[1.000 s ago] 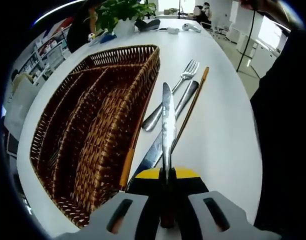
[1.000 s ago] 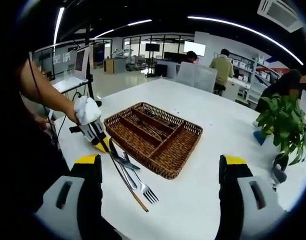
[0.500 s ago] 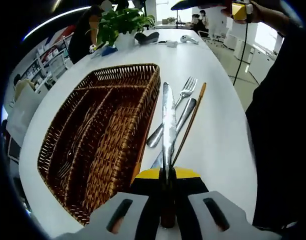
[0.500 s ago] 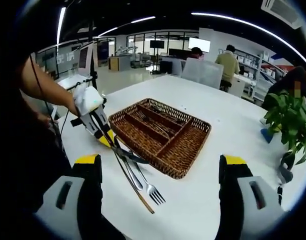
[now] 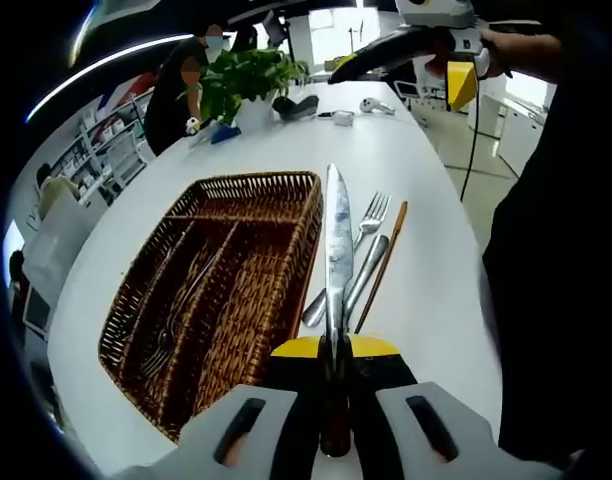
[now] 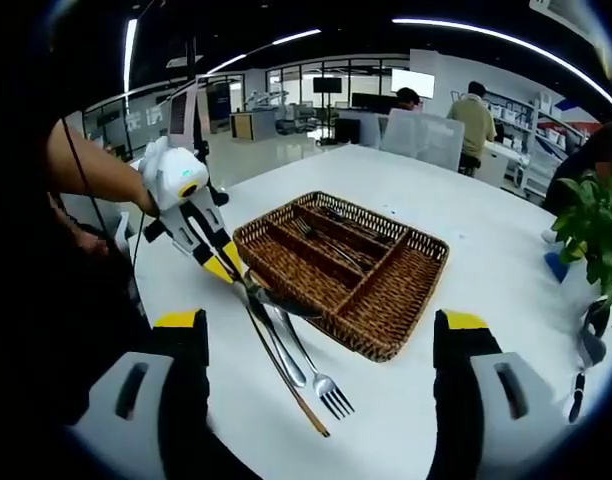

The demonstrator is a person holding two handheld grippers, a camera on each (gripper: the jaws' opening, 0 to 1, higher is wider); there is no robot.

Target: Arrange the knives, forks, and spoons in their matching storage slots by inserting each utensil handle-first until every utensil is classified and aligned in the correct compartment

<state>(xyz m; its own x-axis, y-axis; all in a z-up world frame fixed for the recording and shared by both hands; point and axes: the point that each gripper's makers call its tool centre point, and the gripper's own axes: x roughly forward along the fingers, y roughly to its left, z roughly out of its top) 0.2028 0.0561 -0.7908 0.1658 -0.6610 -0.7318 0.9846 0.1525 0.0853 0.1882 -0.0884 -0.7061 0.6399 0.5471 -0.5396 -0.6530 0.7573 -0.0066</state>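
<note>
The left gripper [image 5: 335, 400] was clamped on the dark handle of a table knife [image 5: 335, 250], blade pointing straight out along the jaws and lifted off the table. Held by the handle this way, the blade led, so a handle-first insertion would probably call for turning it.

The wicker cutlery tray [image 5: 296, 260] sat mid-table just left of the knife, its long compartments running roughly parallel to the blade. Some utensils, likely forks, already lay in its left slots; the near slots looked bare.

Outside the tray, along its right wall, a fork [image 5: 371, 215], a second steel utensil [image 5: 361, 280] (type unclear) and a thin brown stick [image 5: 382, 265] lay on the white table [image 5: 436, 250], not yet sorted.

The right gripper [image 6: 316, 360] hung wide open with nothing between its jaws, back from the tray; the left gripper [image 6: 201, 235] and its knife appeared near the tray's corner.
</note>
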